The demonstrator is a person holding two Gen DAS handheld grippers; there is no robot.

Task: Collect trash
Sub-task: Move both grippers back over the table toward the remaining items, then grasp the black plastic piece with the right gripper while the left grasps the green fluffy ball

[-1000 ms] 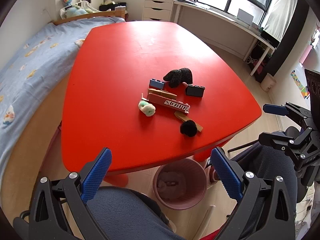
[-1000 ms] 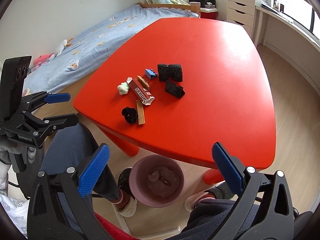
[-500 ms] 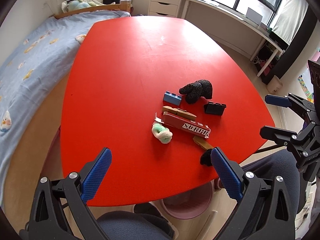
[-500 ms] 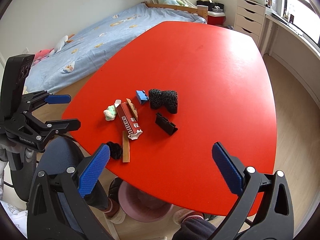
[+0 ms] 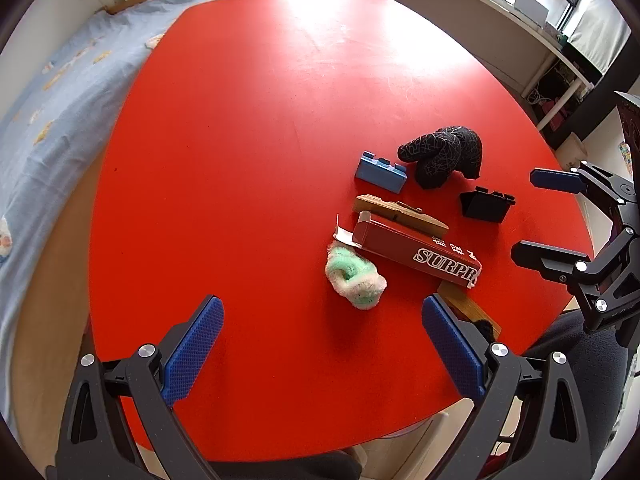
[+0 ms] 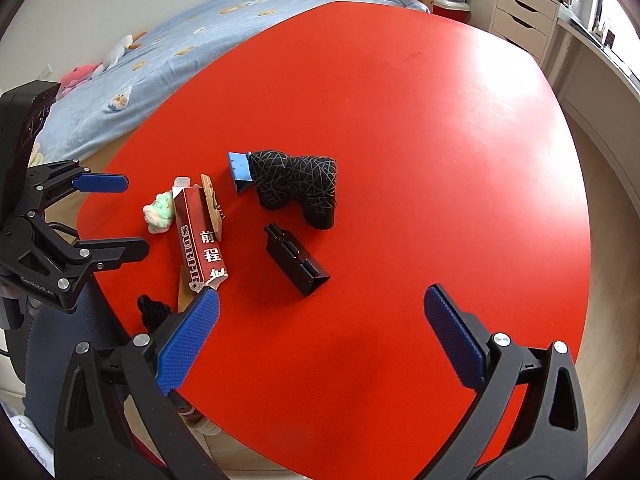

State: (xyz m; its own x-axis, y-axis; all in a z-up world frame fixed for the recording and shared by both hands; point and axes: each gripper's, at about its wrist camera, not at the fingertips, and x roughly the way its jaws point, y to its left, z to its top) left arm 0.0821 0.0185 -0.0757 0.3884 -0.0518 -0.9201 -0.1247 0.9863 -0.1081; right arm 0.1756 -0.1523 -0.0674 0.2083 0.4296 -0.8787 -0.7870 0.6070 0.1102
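A cluster lies near the front edge of the red table point(image 5: 248, 128): a torn red "SURPR" carton point(image 5: 416, 250) point(image 6: 200, 236), a green-white fluffy scrunchie point(image 5: 354, 276) point(image 6: 159, 212), a wooden clothespin point(image 5: 400, 214), a blue block point(image 5: 380, 172), a black patterned sock point(image 5: 444, 156) point(image 6: 300, 184), a black clip box point(image 5: 486, 204) point(image 6: 296, 260), a wooden stick point(image 5: 468, 306) and a black scrunchie point(image 6: 152, 312). My left gripper point(image 5: 324, 350) is open and empty, just short of the green scrunchie. My right gripper point(image 6: 320, 340) is open and empty, near the black box.
A bed with blue bedding point(image 5: 52, 92) runs along the table's left side. White drawers point(image 6: 524, 12) and a long desk under windows point(image 5: 492, 12) stand beyond the table. The person's dark-clothed lap point(image 5: 576, 344) is at the table's near edge.
Both grippers have moved forward and down over the table toward the cluster. The pink bin below the table edge has dropped out of view. Both stay open.
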